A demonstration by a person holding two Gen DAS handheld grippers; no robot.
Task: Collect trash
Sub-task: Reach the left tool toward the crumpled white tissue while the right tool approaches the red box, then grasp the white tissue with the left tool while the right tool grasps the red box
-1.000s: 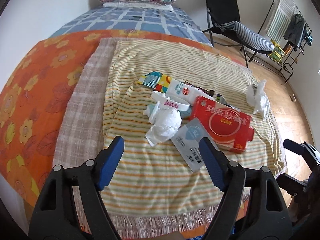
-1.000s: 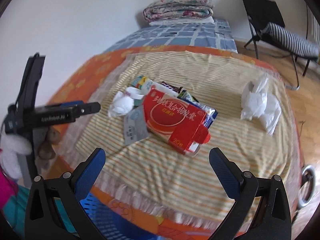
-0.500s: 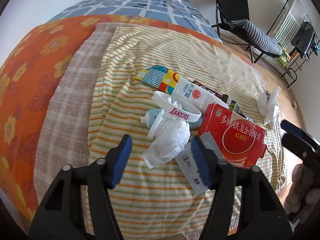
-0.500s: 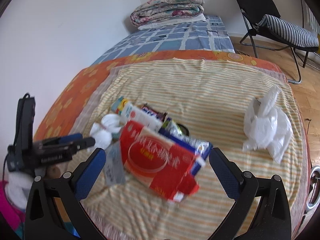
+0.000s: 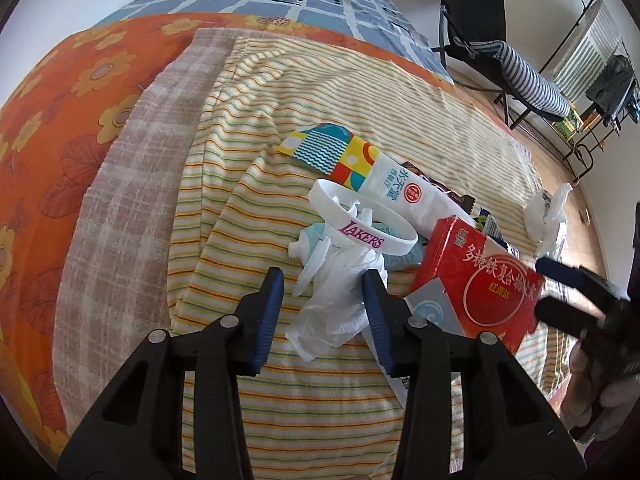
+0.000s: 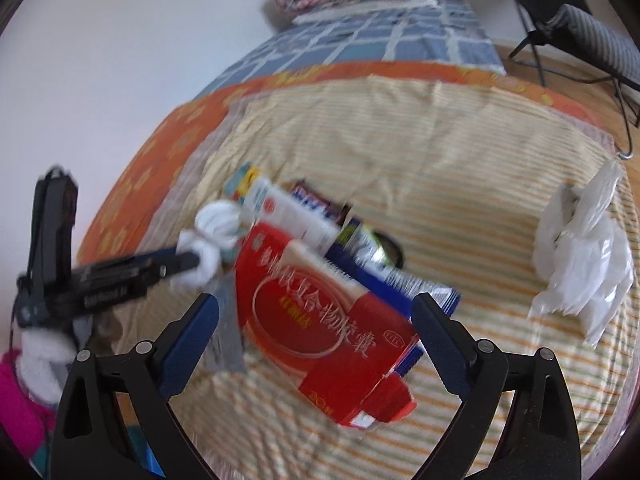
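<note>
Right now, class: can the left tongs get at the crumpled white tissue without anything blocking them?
Probably yes. The left tongs, which have just been closing, already straddle the crumpled white tissue, and nothing lies over it. Only the white wristband rests at its far end.

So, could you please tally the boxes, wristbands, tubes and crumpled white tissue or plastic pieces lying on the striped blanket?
Boxes: 2 (red box, patterned white box)
Wristbands: 1 (Lakers wristband)
Tubes: 1 (teal tube)
Crumpled white pieces: 2 (tissue, plastic bag)
Total: 6
</note>
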